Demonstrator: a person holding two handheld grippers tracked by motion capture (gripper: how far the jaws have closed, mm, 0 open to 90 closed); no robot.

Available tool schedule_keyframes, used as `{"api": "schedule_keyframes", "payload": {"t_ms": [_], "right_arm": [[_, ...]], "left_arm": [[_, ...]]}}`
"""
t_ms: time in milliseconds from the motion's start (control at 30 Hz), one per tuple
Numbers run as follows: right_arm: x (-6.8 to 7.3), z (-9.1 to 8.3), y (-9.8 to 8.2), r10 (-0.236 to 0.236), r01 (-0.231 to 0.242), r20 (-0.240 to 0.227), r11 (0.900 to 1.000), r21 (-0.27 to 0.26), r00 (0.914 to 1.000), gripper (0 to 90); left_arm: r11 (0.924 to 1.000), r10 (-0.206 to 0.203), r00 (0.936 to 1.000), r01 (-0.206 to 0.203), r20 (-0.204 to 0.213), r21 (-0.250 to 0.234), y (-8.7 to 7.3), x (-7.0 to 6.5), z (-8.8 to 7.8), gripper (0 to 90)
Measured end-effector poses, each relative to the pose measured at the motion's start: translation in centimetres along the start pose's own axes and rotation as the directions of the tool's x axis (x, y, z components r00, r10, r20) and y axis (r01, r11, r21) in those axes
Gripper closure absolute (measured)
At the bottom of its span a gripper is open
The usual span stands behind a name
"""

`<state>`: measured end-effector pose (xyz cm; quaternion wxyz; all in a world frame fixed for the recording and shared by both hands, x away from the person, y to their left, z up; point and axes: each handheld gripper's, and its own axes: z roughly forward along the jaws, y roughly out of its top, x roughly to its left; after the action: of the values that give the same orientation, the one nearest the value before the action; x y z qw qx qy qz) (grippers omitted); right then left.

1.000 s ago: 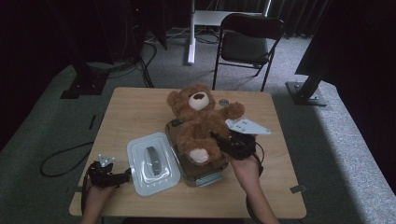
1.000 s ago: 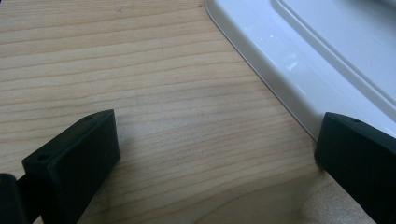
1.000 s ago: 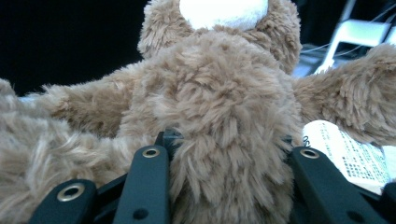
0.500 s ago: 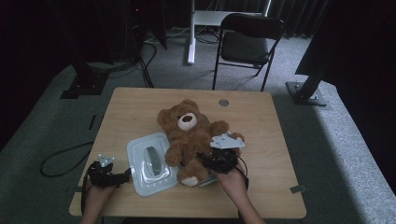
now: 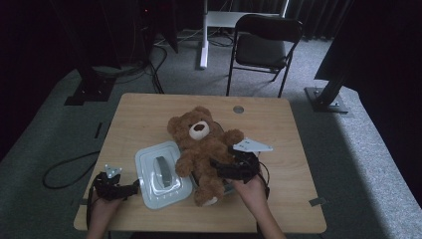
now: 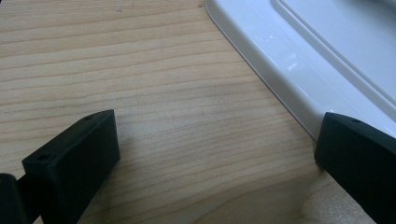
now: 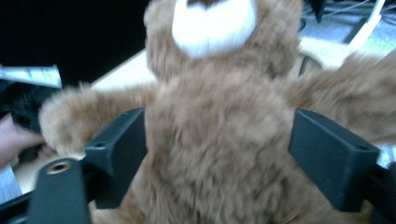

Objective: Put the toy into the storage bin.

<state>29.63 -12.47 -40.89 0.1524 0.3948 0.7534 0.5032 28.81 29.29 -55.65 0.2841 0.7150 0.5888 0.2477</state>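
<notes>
Right tongs [image 5: 223,168] sit at the belly of the brown plush teddy bear with the cream muzzle [image 5: 204,149], their black jaws standing wide on either side of its torso; they have just been opening, and in the right gripper view [image 7: 217,161] the fur [image 7: 219,154] fills the gap between them, brushing the inner faces though the pads no longer seem to squeeze it. Over at the near left corner, the left tongs [image 5: 133,187] rest low on the pale wooden bench [image 5: 149,112], jaws apart with nothing between them but bare wood grain, as the left gripper view [image 6: 217,154] shows; one jaw tip sits just beside the rim of the white rectangular plastic lid with a grey handle [image 5: 161,173], whose glossy edge [image 6: 299,70] runs across that view. Lying on its back near the middle of the bench, the bear has its head toward the far side and its legs toward the person, just to the right of the lid and touching it, and it seems to lie over a container that I can barely make out under it. Beyond the bench stands a dark folding chair [image 5: 263,45] on the grey carpet
</notes>
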Motion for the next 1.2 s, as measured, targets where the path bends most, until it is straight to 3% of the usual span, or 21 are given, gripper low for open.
{"api": "schedule_keyframes", "payload": {"t_ms": [67, 133, 233, 367, 500, 733, 767, 800, 867, 1200], "right_arm": [[-0.2, -0.5, 0.7, -0.003, 0.002, -0.03, 1.0, -0.023, 0.9996, 12.8], [-0.3, -0.7, 1.1, -0.004, 0.003, -0.024, 0.999, -0.039, 0.9997, 13.2], [-0.6, -1.3, 2.8, -0.006, 0.005, -0.011, 0.994, -0.111, 0.9999, 13.2], [-0.7, -1.7, 5.0, -0.038, 0.042, 0.032, 0.991, -0.123, 0.9988, 14.0], [-0.5, -1.7, 6.8, -0.045, 0.047, 0.023, 0.988, -0.144, 0.9987, 14.0], [-0.3, -0.6, 8.4, -0.036, 0.037, 0.012, 0.989, -0.145, 0.9993, 13.9], [-0.3, -0.3, 8.7, -0.024, 0.023, -0.001, 0.991, -0.128, 0.9997, 13.6], [-0.4, 0.3, 9.2, -0.008, 0.003, -0.041, 0.995, -0.101, 0.9991, 12.4], [-0.2, 0.9, 9.6, -0.005, -0.001, -0.053, 0.994, -0.105, 0.9986, 12.3], [0.2, 3.9, 11.4, 0.011, -0.013, -0.039, 0.998, -0.056, 0.9992, 12.0]], "left_arm": [[1.0, 0.0, 1.0, 0.0, 0.0, 0.0, 0.0, 0.0, 0.0, 0.5], [1.0, 0.0, 1.0, 0.0, 0.0, -0.001, 0.0, 0.0, 0.0, 0.6], [1.0, -0.002, 1.0, 0.002, -0.001, -0.002, 0.0, 0.0, 0.0, 0.6], [1.0, -0.002, 1.0, 0.002, -0.001, -0.002, 0.0, 0.0, 0.0, 0.6], [1.0, -0.003, 1.0, 0.003, -0.002, -0.003, 0.0, 0.0, 0.0, 0.6], [1.0, -0.001, 1.0, 0.001, -0.002, -0.001, 0.0, 0.0, 0.0, 0.6], [1.0, -0.001, 1.0, 0.001, -0.002, -0.001, 0.0, 0.0, 0.0, 0.6], [1.0, -0.001, 1.0, 0.001, -0.002, -0.001, 0.0, 0.0, 0.0, 0.6], [1.0, -0.002, 1.0, 0.002, -0.002, -0.001, 0.0, 0.0, 0.0, 0.6], [1.0, -0.002, 1.0, 0.002, -0.002, -0.001, 0.0, 0.0, 0.0, 0.5]]}}
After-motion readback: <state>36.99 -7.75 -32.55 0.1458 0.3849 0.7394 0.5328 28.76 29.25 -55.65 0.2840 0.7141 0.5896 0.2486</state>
